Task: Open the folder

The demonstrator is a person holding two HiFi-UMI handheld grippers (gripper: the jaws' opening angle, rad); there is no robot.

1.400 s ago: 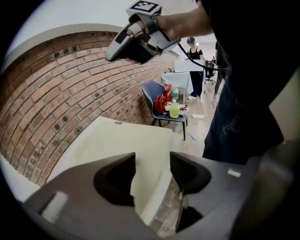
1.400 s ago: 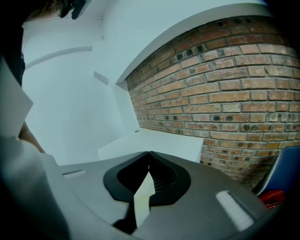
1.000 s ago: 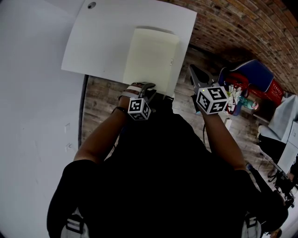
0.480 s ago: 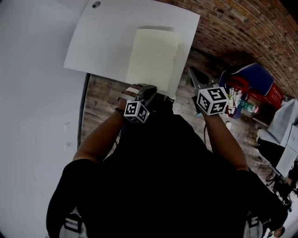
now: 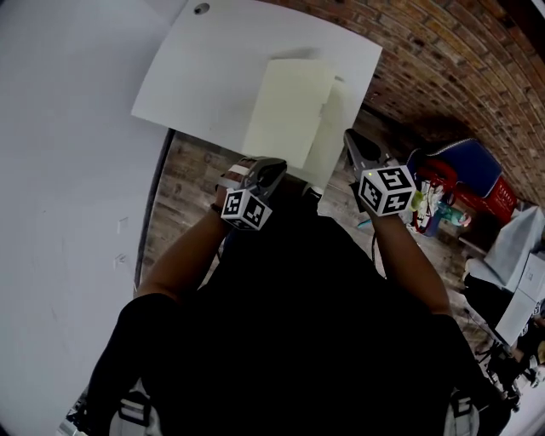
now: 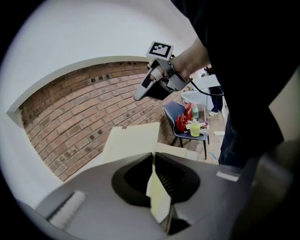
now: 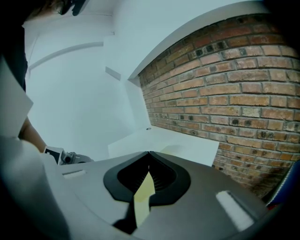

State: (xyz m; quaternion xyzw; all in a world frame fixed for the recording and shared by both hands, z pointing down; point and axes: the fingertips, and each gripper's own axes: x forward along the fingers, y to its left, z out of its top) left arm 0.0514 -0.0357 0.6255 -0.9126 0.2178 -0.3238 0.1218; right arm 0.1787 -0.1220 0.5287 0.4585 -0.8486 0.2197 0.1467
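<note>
A pale yellow folder (image 5: 289, 111) lies on the white table (image 5: 204, 77). Its cover (image 6: 131, 140) is tilted up off the lower leaf (image 6: 176, 151). My left gripper (image 5: 277, 168) is at the folder's near edge. In the left gripper view its jaws (image 6: 153, 154) are closing, and the yellow cover sheet is pinched between them. My right gripper (image 5: 348, 136) hangs in the air off the table's right edge, apart from the folder, with its jaws together. In the right gripper view the right gripper (image 7: 149, 153) shows a yellowish strip in the slit between its jaws; I cannot tell what it is.
A brick wall (image 5: 443, 51) runs along the table's far right side. Below it, a blue chair (image 5: 456, 149) holds a red bag and bottles. A round cable hole (image 5: 201, 8) sits at the table's far corner. A white wall (image 5: 60, 170) stands on the left.
The left gripper has closed on the folder's near edge and risen. The cover now stands tilted up off the lower leaf. The right gripper has drifted slightly toward the table.
</note>
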